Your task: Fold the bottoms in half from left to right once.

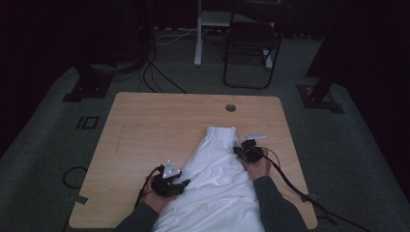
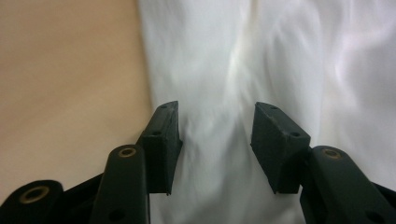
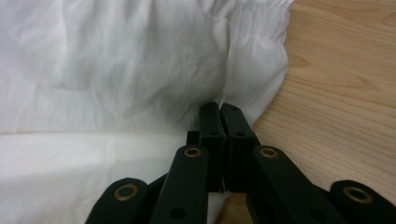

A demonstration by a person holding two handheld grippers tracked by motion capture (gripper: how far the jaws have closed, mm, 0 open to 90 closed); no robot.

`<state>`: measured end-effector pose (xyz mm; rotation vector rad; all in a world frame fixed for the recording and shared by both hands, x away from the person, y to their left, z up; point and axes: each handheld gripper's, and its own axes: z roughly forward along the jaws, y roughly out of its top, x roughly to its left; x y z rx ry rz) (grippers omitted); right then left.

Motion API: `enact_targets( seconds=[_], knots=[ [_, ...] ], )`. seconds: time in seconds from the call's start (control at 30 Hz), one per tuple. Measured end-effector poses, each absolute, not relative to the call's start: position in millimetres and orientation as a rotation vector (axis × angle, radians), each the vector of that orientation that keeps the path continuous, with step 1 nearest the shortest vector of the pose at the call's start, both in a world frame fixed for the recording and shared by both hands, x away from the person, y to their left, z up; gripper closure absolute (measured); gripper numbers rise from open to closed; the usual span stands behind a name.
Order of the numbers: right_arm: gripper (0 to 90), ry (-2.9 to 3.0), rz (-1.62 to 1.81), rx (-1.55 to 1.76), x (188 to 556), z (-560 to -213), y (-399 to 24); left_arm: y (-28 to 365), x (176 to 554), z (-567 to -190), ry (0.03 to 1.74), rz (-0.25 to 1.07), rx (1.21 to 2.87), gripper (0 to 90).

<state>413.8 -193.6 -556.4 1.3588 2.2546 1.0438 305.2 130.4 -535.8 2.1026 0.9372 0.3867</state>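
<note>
A white garment (image 1: 217, 179) with a gathered elastic waistband (image 1: 220, 130) lies along the wooden table (image 1: 159, 125), its lower part reaching the near edge. My left gripper (image 1: 185, 185) sits at the garment's left edge. In the left gripper view the left gripper (image 2: 215, 109) is open, with the white cloth (image 2: 224, 60) lying under the gap and neither pad pressing on it. My right gripper (image 1: 237, 151) is at the garment's right edge just below the waistband. In the right gripper view the right gripper (image 3: 220, 106) is shut, pinching a fold of the cloth (image 3: 116, 70).
A round cable hole (image 1: 230, 108) sits near the table's far edge. Bare wood lies left of the garment and beyond the waistband. Past the table stand a dark folding chair (image 1: 251, 43) and a white desk leg (image 1: 198, 34), with cables (image 1: 154, 72) on the floor.
</note>
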Motion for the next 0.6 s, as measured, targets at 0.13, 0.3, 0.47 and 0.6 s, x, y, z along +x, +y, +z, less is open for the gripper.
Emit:
enact_targets(
  seconds=[0.13,0.3,0.47,0.6],
  knots=[
    [88.3,2.259,1.052,1.367,414.5,-556.5,-193.8,108.8,338.1,-514.3,0.888,0.436,2.089,48.0],
    [88.3,2.263,1.062,1.362,415.1,-556.8,-192.8,66.5,385.8,-515.7,0.927,0.472,2.115,41.7],
    [83.5,2.287,1.059,1.36,416.4,-555.8,-196.1,45.4,419.0,-546.7,1.059,0.556,2.21,40.1],
    [57.0,2.262,1.063,1.397,418.3,-551.4,-205.7,48.9,422.8,-550.4,1.087,0.535,2.166,39.3]
  ],
)
